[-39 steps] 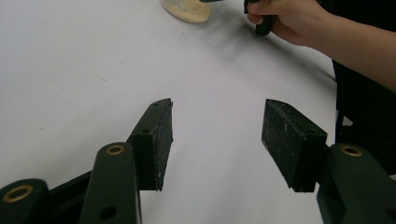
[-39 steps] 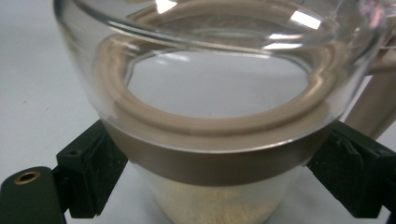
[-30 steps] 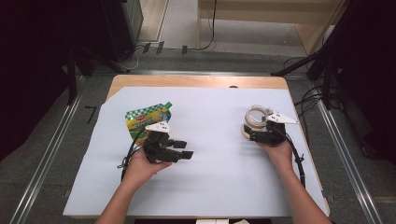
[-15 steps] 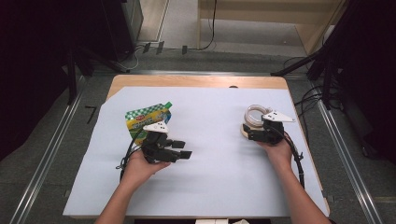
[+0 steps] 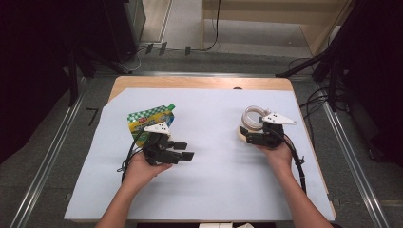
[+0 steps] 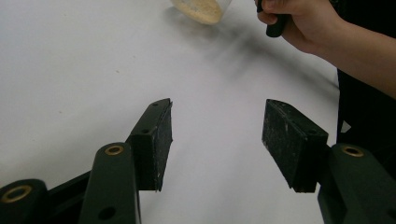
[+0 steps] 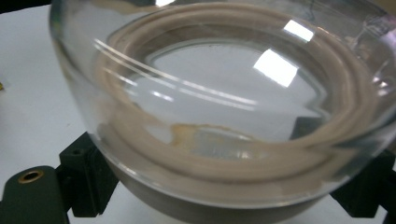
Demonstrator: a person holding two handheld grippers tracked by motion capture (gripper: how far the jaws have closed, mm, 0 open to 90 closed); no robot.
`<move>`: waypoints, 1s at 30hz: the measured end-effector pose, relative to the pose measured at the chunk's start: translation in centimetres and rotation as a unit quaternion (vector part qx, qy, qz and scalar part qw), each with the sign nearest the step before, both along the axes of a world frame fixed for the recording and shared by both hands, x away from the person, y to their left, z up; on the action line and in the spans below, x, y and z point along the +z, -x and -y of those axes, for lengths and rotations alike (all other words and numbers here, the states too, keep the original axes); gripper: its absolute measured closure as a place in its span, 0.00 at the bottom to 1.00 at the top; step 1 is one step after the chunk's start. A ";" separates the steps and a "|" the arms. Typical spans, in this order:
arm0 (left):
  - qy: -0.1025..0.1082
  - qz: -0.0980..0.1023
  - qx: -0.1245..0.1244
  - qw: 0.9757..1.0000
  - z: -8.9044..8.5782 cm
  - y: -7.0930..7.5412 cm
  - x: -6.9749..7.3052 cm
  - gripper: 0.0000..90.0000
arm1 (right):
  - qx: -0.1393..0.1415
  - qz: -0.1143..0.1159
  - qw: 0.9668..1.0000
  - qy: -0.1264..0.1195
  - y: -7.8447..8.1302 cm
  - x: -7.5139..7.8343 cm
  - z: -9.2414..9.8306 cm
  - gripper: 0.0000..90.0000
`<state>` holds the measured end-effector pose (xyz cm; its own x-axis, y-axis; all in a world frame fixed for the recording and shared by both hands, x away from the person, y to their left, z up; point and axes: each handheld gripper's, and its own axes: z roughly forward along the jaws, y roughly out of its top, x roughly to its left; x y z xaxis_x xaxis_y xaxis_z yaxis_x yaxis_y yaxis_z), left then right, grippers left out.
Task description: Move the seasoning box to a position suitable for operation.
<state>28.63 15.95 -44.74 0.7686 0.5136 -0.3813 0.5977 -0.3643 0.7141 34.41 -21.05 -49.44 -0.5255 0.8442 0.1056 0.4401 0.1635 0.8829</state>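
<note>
My right gripper (image 5: 248, 138) clamps a clear, round plastic container (image 7: 224, 107) with a beige rim. In the right gripper view it swells so close that its edges are cut off and most of both jaws hide behind it. From above, the grey plate and my right hand (image 5: 278, 153) cover part of it, and what lies inside is hard to make out; the left gripper view catches only its sandy-looking bottom (image 6: 201, 9) at the top edge. It sits near the right edge of the white sheet (image 5: 214, 190) covering the tabletop.

My left gripper (image 5: 183, 150) rests near the sheet's left side, jaws apart with nothing between them. The green-and-yellow checked pouch (image 5: 147, 118) behind it is partly hidden.

Since a second ago the container looks slightly raised and shifted; the left gripper has not moved.

One container, one pouch, two grippers.
</note>
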 end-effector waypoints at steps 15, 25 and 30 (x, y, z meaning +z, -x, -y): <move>0.005 0.004 0.009 1.000 -0.3 0.0 0.1 0.48 | 0.064 -0.007 0.998 0.009 1.7 0.3 -3.9 0.13; 0.004 0.004 0.010 1.000 -0.3 0.0 0.2 0.48 | 0.105 -0.009 0.994 0.013 3.0 0.3 -6.4 0.13; 0.005 0.002 0.010 1.000 -0.4 0.0 0.2 0.48 | 0.121 -0.017 0.992 0.012 3.8 0.3 -7.7 0.13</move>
